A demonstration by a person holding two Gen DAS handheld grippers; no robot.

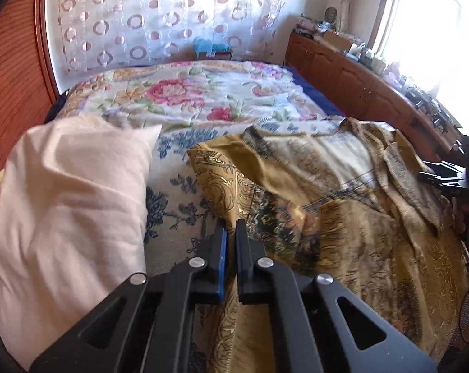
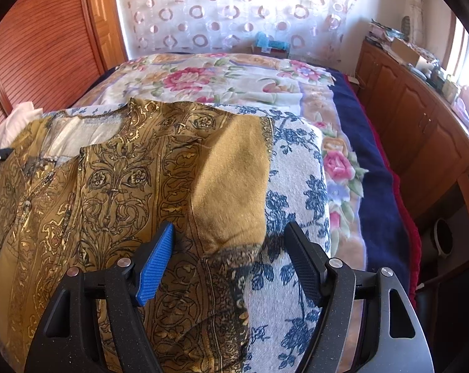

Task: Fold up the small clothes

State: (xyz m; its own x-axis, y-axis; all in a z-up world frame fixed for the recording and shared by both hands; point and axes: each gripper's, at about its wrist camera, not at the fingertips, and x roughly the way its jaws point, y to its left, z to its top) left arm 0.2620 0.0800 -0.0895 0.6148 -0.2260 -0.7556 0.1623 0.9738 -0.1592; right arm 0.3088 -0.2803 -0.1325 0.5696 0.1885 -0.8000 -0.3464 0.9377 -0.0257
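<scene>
A gold patterned garment (image 2: 135, 186) is spread across the near end of the bed, on a white cover printed with blue flowers (image 2: 296, 192). In the right wrist view its neckline lies toward the left, a plain mustard sleeve (image 2: 234, 186) is laid out toward the bed's right edge, and dark ornamental scrollwork runs down the front. In the left wrist view the same garment (image 1: 343, 217) is seen rumpled, with paler folds bunched toward the bed's right edge.

The left gripper (image 1: 230, 233) is seen closed down, only a narrow slit showing between the two black fingers, at the garment's left hem. Gold fabric runs below and between the fingers, but whether cloth is actually pinched cannot be told. The right gripper (image 2: 231, 242) is held wide apart, nothing clamped; the sleeve's lower end and a dark-edged hem lie between the blue pad (image 2: 156, 264) and the black finger, untouched by either as far as can be seen. Its tip also shows at the right border of the left wrist view (image 1: 445, 175).

A pale pink pillow (image 1: 69, 211) sits at the bed's left edge, just beside the garment. Farther up the bed a quilt with pink roses (image 1: 184, 93) is laid, a navy blanket (image 2: 368, 186) under it at the right edge. A wooden cabinet (image 2: 420, 124) runs along the right, cluttered on top. A sheer curtain with ring pattern (image 1: 159, 15) hangs behind the far end of the bed.
</scene>
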